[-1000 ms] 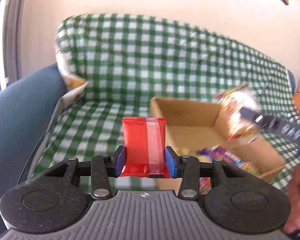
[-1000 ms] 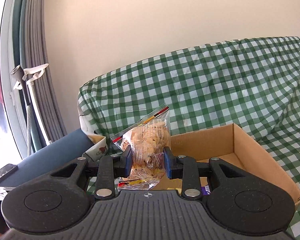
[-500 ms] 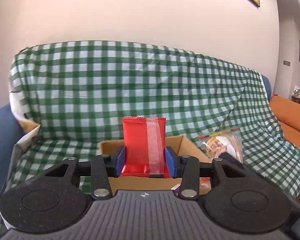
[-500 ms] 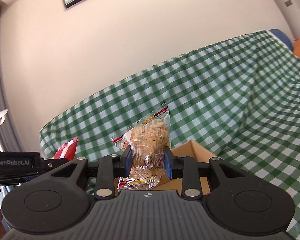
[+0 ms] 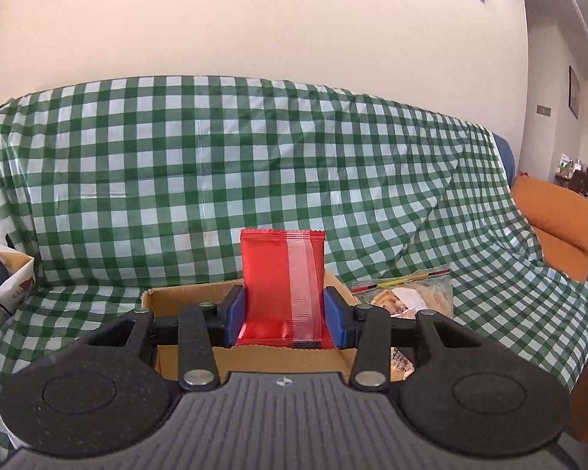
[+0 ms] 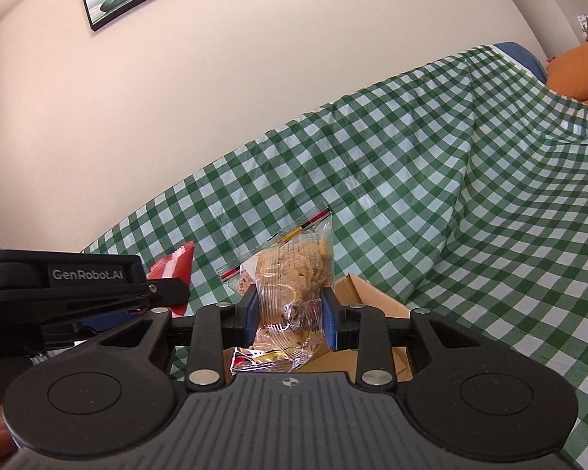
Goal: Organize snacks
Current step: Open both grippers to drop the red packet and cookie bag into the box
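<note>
I am holding two snacks up over a cardboard box (image 5: 184,301) on a sofa draped in a green checked cloth (image 5: 176,180).

The checked cloth is covering the sofa's back and seat, and the open box is sitting on it just beyond my grippers, its far wall showing in the left wrist view. My left gripper (image 5: 284,315) is clamping a red snack packet (image 5: 280,282) upright between its blue pads, above the box's near edge. My right gripper (image 6: 290,323) is squeezing a clear bag of cookies (image 6: 294,274) the same way, just beside the left gripper over the box. An orange cushion (image 5: 556,215) is lying at the sofa's far right.
</note>
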### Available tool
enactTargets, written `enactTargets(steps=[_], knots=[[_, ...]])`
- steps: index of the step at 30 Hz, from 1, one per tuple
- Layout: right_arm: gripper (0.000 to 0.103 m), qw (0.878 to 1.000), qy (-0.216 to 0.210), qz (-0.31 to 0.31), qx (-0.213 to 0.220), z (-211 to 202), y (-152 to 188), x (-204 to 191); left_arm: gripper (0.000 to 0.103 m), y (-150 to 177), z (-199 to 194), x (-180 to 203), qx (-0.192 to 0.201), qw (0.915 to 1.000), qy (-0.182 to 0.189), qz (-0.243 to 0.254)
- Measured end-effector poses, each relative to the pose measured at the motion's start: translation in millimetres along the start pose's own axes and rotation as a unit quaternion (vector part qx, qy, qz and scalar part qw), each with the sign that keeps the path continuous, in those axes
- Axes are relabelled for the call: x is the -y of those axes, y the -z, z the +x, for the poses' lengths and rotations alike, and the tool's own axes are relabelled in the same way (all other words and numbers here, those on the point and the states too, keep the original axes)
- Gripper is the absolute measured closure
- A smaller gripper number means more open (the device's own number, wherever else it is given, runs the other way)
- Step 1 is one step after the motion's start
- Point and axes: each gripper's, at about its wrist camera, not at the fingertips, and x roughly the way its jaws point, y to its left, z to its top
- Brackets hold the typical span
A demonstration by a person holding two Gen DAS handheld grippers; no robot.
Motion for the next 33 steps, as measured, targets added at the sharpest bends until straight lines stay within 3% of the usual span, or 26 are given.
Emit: enactTargets(steps=[11,29,31,33], knots=[[0.07,1.0,0.0,0.003,-0.002,0.1,1.5,-0.1,0.056,-0.2,4.4,0.5,-0.001,1.0,0.001,0.002],[0.069,1.0,0.01,-0.005,0.005,-5.2,5.7,-1.7,0.055,-20.9,-23.2,7.7,0.027,0.9992,0.016,0.026],[0.065,1.0,0.009,-0.006,0.001,-5.6,3.8,-2.1,0.054,-23.0,-25.2,6.8,0.027,0.9991,0.02,0.027],[0.046,1.0,0.006,-0.01,-0.013,-4.3,3.4,-4.4,0.036,-24.3,-30.2,4.2,0.029,0.9992,0.017,0.022]])
